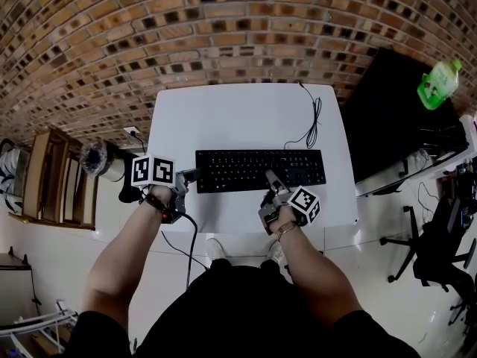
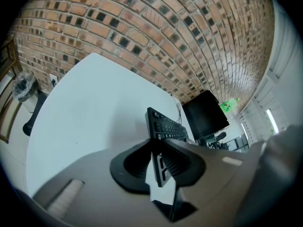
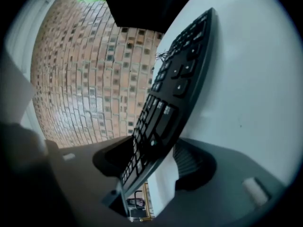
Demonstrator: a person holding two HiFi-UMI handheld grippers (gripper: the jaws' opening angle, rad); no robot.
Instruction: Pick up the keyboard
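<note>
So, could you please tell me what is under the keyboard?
Only the white table shows around the keyboard; its cable runs off behind. The patch directly beneath is covered, so anything there cannot be seen.

A brick wall (image 1: 223, 21) in mixed red, tan and dark courses stands behind a white table (image 1: 246, 110). Floor (image 1: 365, 267): pale tile. Right of the table: black desk (image 1: 387, 118), black office chair (image 1: 436, 245). Left: wooden shelf unit (image 1: 52, 177).

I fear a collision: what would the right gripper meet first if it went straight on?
Probably the keyboard: its near edge lies between the open jaws of the right gripper, though the depth is unclear.
</note>
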